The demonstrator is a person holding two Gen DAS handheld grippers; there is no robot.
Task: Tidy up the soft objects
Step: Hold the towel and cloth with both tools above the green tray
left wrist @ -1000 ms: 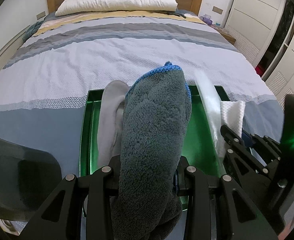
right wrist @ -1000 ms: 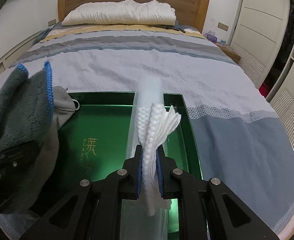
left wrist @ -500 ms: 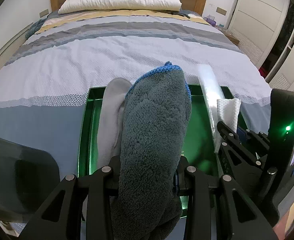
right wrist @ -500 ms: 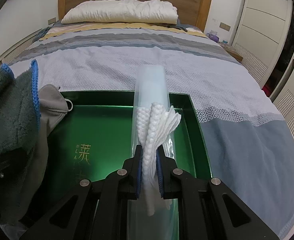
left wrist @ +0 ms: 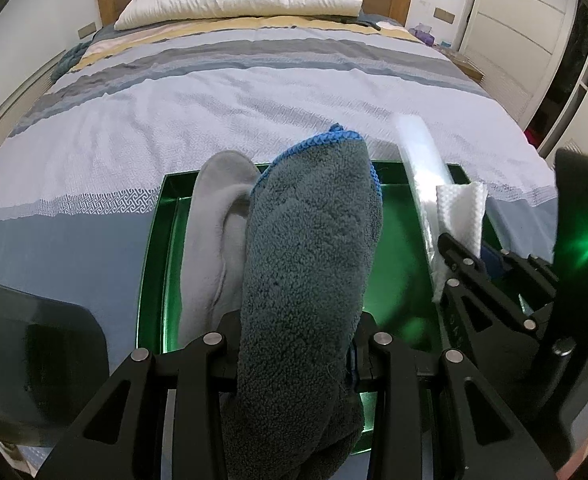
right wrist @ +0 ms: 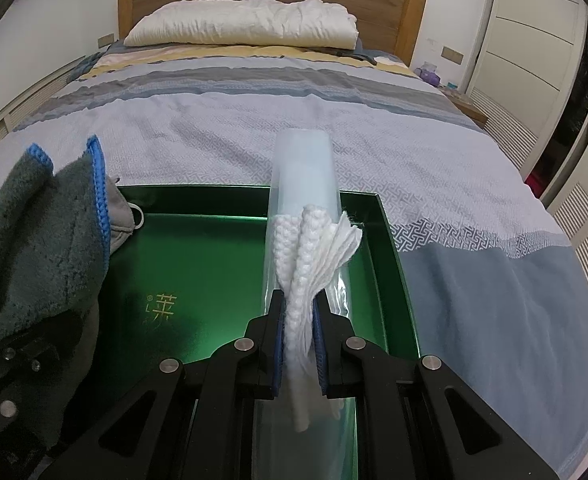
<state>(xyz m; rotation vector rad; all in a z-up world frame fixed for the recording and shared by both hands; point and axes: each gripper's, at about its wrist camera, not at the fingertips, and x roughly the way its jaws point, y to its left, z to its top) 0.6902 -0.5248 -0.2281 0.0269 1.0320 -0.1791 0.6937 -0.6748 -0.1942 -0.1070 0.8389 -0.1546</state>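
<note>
Behind grey towel (left wrist: 310, 264), half-hidden tray (left wrist: 153, 264).

tray (right wrist: 390, 240) on bed (right wrist: 294, 120) | towel (left wrist: 310, 248) over tray's left — wipes pack (right wrist: 314, 248) over right | pillow (right wrist: 245, 22) behind

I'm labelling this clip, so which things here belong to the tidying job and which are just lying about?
Part of the job:
- grey towel, in the left hand-held gripper
- white cloths in a clear bag, in the right hand-held gripper
- grey mask
- green tray

Just there:
- pillow
- bedspread
- wardrobe
</note>
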